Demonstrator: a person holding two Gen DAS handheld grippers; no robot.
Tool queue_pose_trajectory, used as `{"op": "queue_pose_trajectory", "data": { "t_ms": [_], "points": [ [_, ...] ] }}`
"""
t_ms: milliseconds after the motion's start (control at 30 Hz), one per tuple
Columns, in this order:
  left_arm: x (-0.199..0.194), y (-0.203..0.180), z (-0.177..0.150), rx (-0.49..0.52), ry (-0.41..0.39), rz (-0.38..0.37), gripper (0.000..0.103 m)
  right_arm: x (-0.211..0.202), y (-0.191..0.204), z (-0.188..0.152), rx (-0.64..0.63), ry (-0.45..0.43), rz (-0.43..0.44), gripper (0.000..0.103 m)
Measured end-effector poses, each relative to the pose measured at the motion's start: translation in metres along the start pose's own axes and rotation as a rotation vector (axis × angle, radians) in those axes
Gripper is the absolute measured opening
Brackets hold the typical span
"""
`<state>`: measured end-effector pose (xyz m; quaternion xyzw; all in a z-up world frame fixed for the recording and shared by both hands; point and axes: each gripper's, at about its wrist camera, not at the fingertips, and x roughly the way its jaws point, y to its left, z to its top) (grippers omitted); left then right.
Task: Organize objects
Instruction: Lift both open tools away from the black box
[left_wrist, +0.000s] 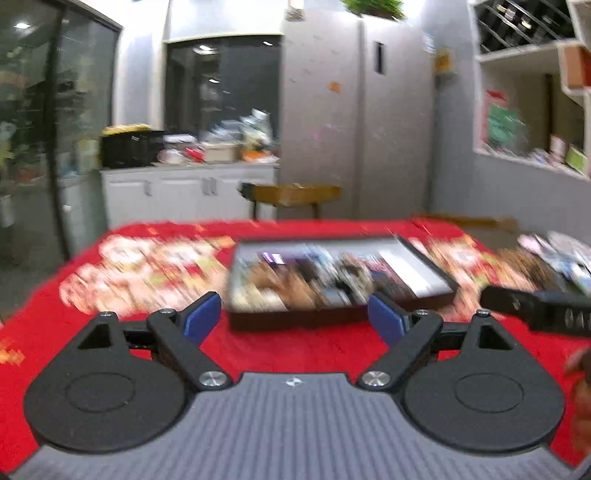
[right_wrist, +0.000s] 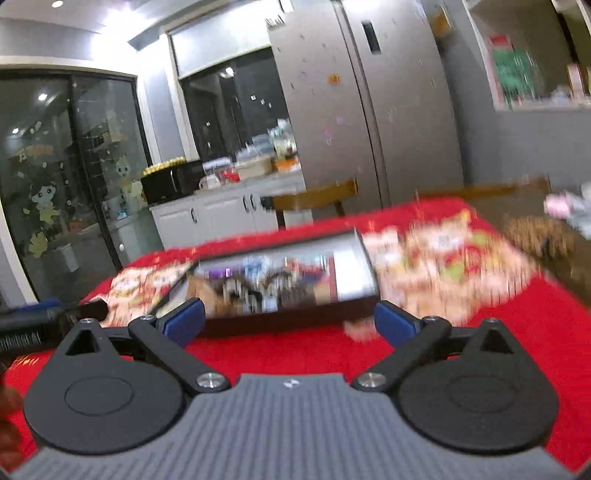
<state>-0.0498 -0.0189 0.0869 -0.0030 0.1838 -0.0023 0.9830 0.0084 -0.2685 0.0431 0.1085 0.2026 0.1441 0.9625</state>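
Kitchen surroundings frame both views: a tall grey fridge stands at the back, white cupboards to its left carry a cluttered top, and a wooden chair sits behind the table, which wears a red cloth printed with a pale, busy pattern.

We find a shallow black tray lying flat on the cloth near the middle of the table, straight ahead of both claws. Its floor is crowded with small mixed items in brown, blue, purple and white; one end shows a bare pale strip. Motion blur prevents us from identifying any single item. More loose items lie at the table's far right edge in the left view, apart from the tray.

We note the left claw standing wide, blue pads well apart, nothing between them. The right claw likewise stands wide and empty. Both hang short of the tray's near wall, without touching it.

No brand, label or writing can be read; blur defeats it throughout.
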Motion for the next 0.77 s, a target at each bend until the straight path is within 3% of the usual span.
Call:
{"op": "queue_pose_trajectory", "data": {
  "t_ms": [133, 233, 333, 567, 767],
  "points": [
    [0.004, -0.008, -0.037, -0.016, 0.081, -0.016, 0.090, -0.009, -0.007, -0.025, 0.025, -0.014, -0.038, 0.102],
    [0.007, -0.007, -0.049, -0.017, 0.096, 0.011, 0.090, -0.011, -0.003, -0.036, 0.002, -0.045, -0.057, 0.102],
    [0.013, 0.004, -0.049, -0.027, 0.084, 0.048, 0.090, -0.010, -0.002, -0.047, 0.007, -0.079, -0.060, 0.103],
    [0.033, 0.011, -0.053, -0.055, 0.163, 0.052, 0.090, -0.005, -0.003, -0.051, 0.034, -0.026, -0.081, 0.103],
    [0.033, 0.008, -0.054, -0.033, 0.156, 0.067, 0.090, 0.001, -0.001, -0.052, 0.023, 0.008, -0.068, 0.103]
  ]
}}
